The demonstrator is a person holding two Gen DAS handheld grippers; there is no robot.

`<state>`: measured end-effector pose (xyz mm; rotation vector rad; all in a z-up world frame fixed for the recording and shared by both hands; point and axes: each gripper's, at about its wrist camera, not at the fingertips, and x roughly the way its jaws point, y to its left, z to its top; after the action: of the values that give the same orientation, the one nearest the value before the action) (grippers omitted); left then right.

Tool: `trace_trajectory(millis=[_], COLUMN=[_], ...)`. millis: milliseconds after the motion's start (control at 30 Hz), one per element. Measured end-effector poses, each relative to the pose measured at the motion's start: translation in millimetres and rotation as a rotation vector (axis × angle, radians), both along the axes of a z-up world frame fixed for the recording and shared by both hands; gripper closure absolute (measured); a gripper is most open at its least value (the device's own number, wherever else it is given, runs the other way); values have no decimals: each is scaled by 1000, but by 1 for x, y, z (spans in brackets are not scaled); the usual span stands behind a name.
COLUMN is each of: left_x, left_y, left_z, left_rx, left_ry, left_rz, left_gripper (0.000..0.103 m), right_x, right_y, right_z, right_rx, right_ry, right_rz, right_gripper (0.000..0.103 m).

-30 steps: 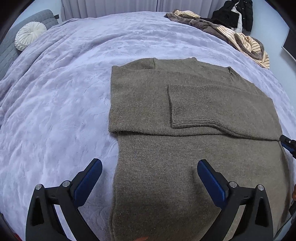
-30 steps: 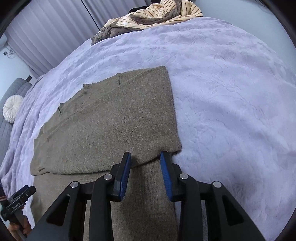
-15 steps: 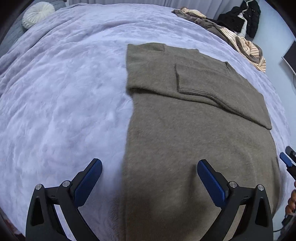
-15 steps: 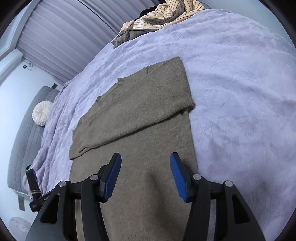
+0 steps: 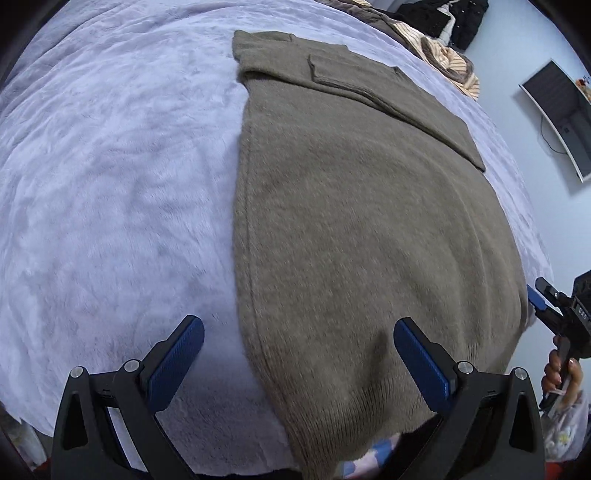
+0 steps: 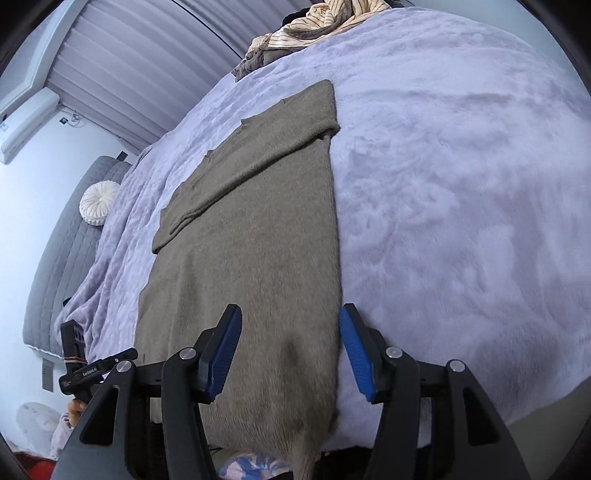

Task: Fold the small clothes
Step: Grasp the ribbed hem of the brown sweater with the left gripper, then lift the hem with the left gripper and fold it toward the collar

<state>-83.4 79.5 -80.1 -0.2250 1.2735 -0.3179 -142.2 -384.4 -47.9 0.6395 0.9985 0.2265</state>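
Note:
An olive-brown knitted sweater lies flat on the lavender blanket, both sleeves folded across its chest. Its hem hangs over the bed's near edge. My left gripper is open wide above the hem's left corner, one pad over the blanket and one over the knit, gripping nothing. My right gripper is open above the hem's right corner, with the sweater's side edge between its pads and no pinch. Each gripper also shows in the other's view: the right gripper held by a hand, and the left gripper.
A heap of striped and brown clothes lies at the far side of the bed, with a black jacket beyond it. A round white cushion rests on a grey padded piece. A dark screen hangs on the wall.
Both grippers have drawn back along the sweater from the folded sleeves to the hem at the bed's near edge. The right jaws have widened. The sweater has not moved.

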Motion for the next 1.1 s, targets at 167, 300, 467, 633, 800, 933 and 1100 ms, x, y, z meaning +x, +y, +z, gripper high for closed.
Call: trace_trajectory(millis=[167,300,467,633,800,933,1100], left_x=[-22,-34,-43,-43,-39,-32,-16], left_y=[-12,-20,-25,-23,-6,3,6], left_z=[0,-2,-2,-1,-1,12,36], left_rx=[-39,-57,-76,-51,-250,-390,-450], left_ry=[10,31,40,32,84,55,-17], left_rz=[-71,-105,-98,-109,-96,-63,-52], left_gripper=[0,0,1,44,88,88,88], right_x=[-34,-49,-48,-49,-49,-44,-27], right_y=[-1,12,29,40,36,29,25], right_z=[-20,-36,-45,-41,-36,-25,-12], right_rx=[146,210,287,342,475,613,656], right_ry=[19,51,50,34,-9,-84,-128], right_rz=[49,117,175,197,173,146,130], right_gripper=[44,44,43,69,94,94,95])
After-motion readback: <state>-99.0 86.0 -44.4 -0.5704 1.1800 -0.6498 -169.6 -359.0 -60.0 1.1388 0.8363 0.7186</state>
